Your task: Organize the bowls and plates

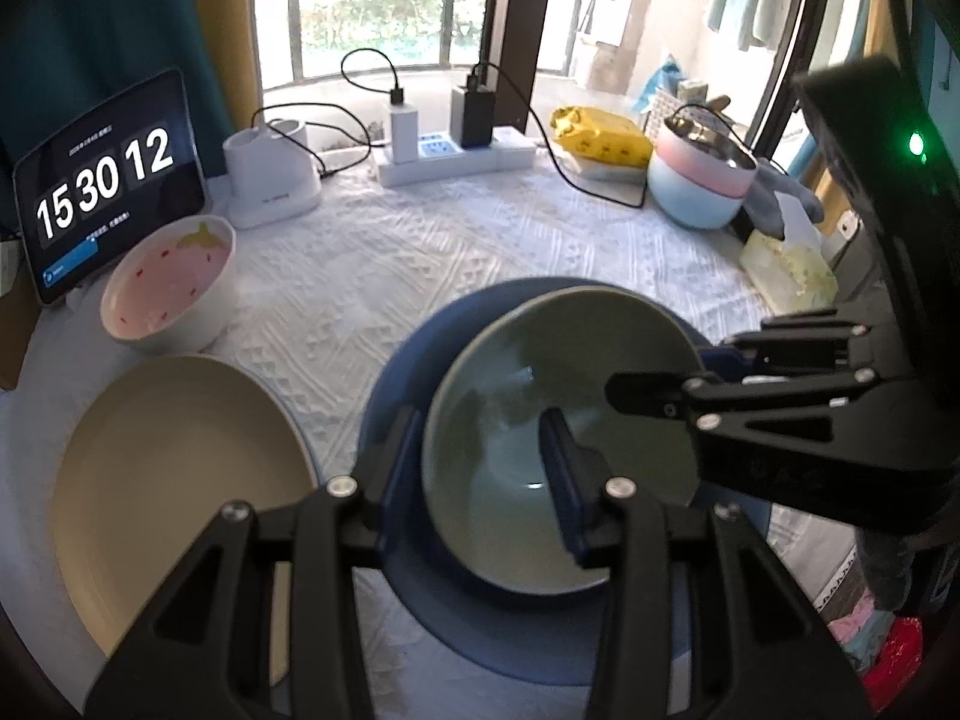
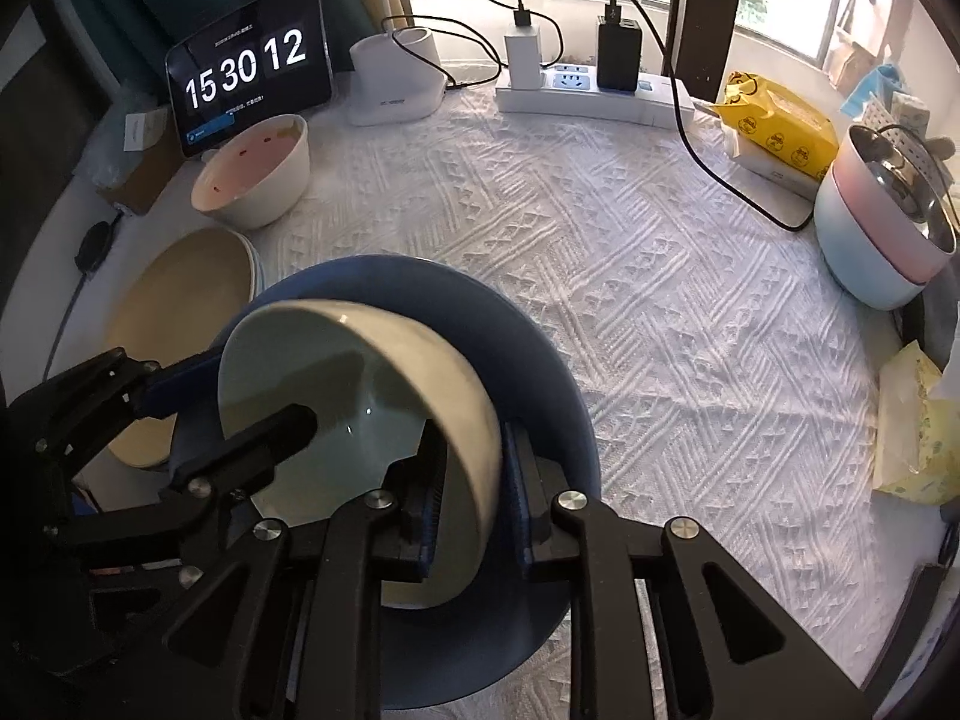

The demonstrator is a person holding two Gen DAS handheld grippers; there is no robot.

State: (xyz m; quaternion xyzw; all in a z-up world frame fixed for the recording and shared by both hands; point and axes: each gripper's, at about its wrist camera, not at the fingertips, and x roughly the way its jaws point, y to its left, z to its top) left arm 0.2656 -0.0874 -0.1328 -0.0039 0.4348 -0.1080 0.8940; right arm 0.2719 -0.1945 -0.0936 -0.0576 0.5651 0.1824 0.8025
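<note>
A pale green bowl [image 1: 510, 420] [image 2: 336, 372], white outside, sits tilted on a dark blue plate [image 1: 420, 330] [image 2: 480, 324] on the white cloth. My left gripper [image 1: 480, 414] [image 2: 261, 387] straddles the bowl's left wall, one finger inside and one outside, and is shut on it. My right gripper [image 2: 473, 429] [image 1: 666, 372] straddles the opposite wall, with a thin gap showing at its outer pad, so it stands open. A cream plate [image 1: 180, 456] [image 2: 180, 300] lies left of the blue plate. Behind that stands a pink strawberry bowl [image 1: 168, 282] [image 2: 258, 180].
A tablet clock [image 1: 102, 180], a white device [image 1: 270, 174] and a power strip [image 1: 450, 156] with cables line the back edge. A yellow pack [image 2: 780, 120], stacked pink and blue bowls [image 2: 882, 240] and a tissue pack [image 2: 912, 432] sit at the right.
</note>
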